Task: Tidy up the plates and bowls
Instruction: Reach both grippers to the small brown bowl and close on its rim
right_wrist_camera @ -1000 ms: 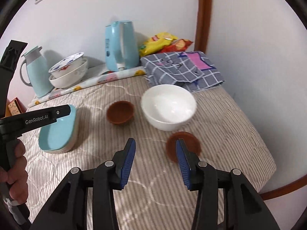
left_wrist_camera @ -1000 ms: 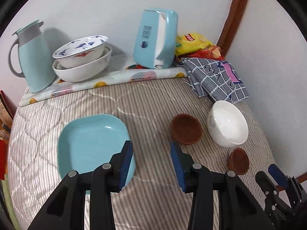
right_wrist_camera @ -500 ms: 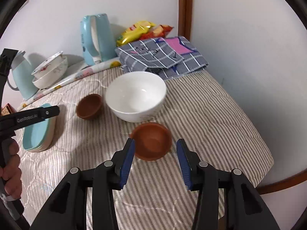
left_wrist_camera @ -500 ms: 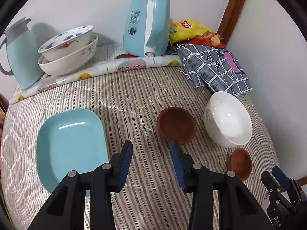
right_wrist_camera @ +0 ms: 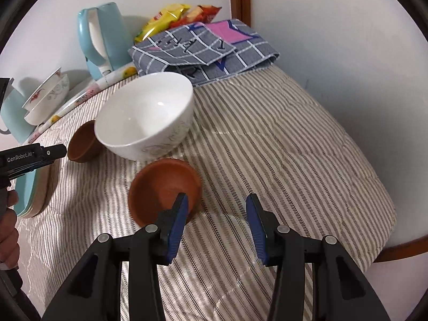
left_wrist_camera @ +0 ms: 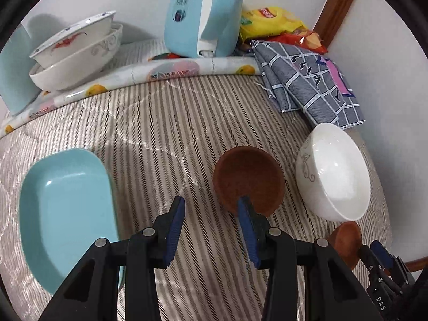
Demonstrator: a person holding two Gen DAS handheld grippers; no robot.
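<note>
left gripper (left_wrist_camera: 211,223) spread, one finger over far brown bowl (left_wrist_camera: 247,176) | right gripper (right_wrist_camera: 216,219) spread at near brown bowl (right_wrist_camera: 163,190) beside white bowl (right_wrist_camera: 144,123) | risk: rim pinch slips, bowl tips

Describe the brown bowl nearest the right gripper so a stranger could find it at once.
Start at the big white bowl on the striped tablecloth. Just in front of it sits a small brown bowl, partly behind one of the right gripper's fingers. Its twin lies on the white bowl's far side.
</note>
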